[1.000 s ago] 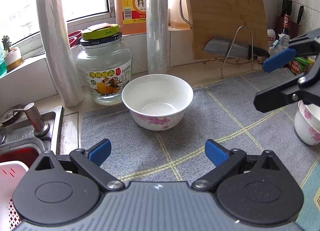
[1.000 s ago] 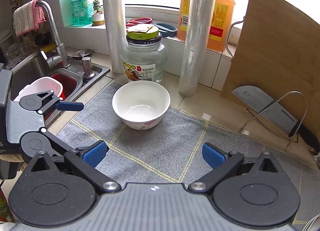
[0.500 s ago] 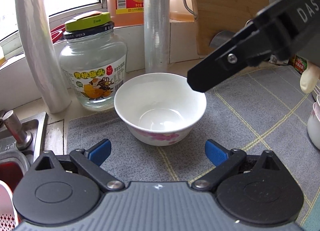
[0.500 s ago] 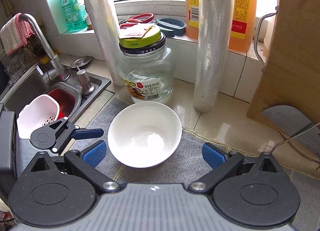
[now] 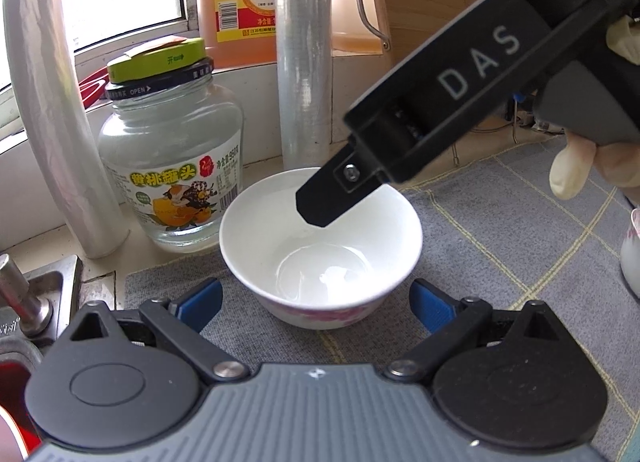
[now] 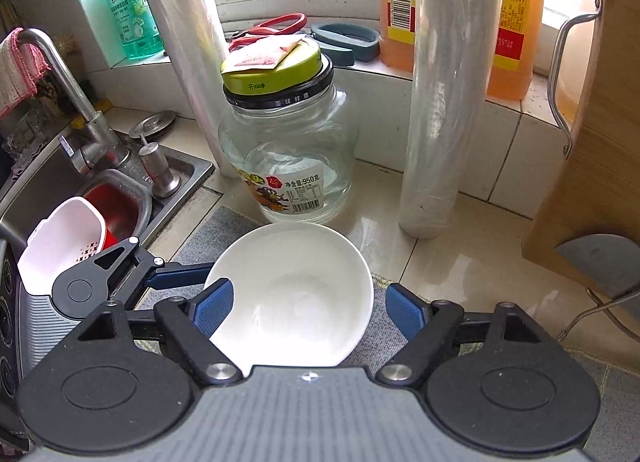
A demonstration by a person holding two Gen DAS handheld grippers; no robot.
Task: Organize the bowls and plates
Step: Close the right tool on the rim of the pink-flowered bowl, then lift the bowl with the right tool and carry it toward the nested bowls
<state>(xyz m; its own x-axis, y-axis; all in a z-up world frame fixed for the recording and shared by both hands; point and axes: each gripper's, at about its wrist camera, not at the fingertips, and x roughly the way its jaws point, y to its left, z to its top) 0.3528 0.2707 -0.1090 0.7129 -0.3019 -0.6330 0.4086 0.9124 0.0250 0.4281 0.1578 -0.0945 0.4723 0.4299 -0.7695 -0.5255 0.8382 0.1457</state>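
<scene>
We had the white bowl (image 6: 292, 294) sitting upright on the grey mat (image 5: 500, 229) on the surface, just in front of the glass jar (image 6: 288, 157). Our right gripper (image 6: 310, 306) hung over it from above; its fingers had just been closing, with the bowl between them, the left pad at the rim and the right pad clear of it, so nothing was gripped. Our left gripper (image 5: 316, 304) stood wide open, the bowl's near side between its pads, untouched. To do this well, we judged one gripper should take a single wall of the rim squarely, and the lift should be straight up, away from the jar.
</scene>
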